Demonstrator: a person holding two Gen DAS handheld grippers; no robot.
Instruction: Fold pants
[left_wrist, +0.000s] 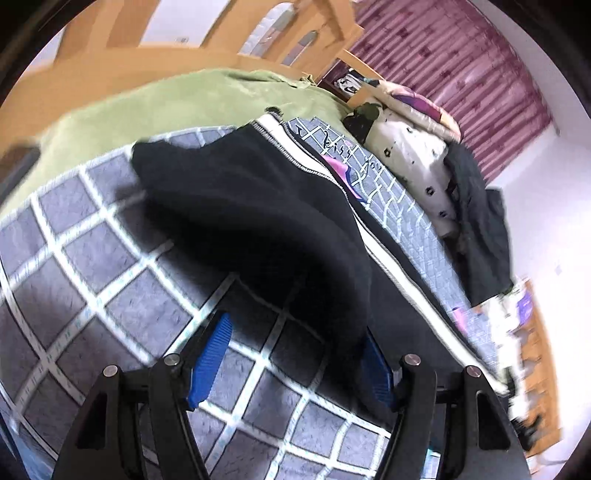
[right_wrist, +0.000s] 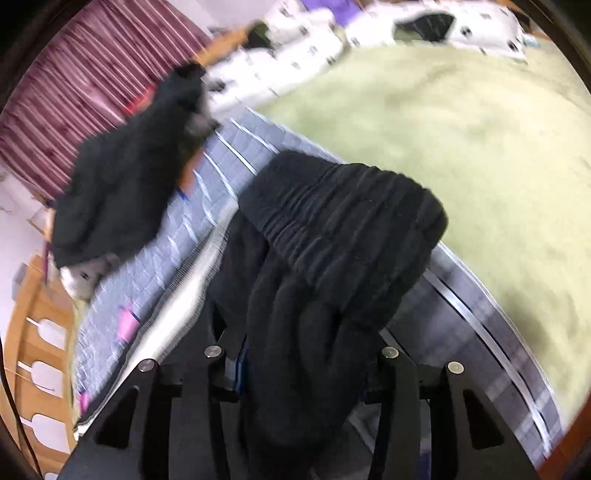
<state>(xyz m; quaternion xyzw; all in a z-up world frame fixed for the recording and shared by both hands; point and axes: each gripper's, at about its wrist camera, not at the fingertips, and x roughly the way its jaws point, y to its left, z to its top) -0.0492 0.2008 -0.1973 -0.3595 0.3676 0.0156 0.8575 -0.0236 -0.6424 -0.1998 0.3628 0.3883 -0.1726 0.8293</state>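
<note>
The soft black fleece pants (right_wrist: 332, 236) look limp; the right claw (right_wrist: 303, 373) pinches their gathered waistband, the left claw (left_wrist: 291, 358) gapes wide, empty, beside the hem.

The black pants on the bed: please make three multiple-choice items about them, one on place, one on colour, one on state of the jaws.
1. Where do the black pants lie?
A. on the checked grey bedcover
B. on the floor
C. on a chair

2. What colour are the left gripper's pads?
A. red
B. blue
C. white

3. How do the right gripper's jaws stand?
A. wide open, holding nothing
B. out of view
C. with the pants' gathered waistband bunched between them

Answers: 1 A, grid cover shows around the pants; 2 B, blue ribbed pads; 3 C, black cloth fills the gap.
</note>
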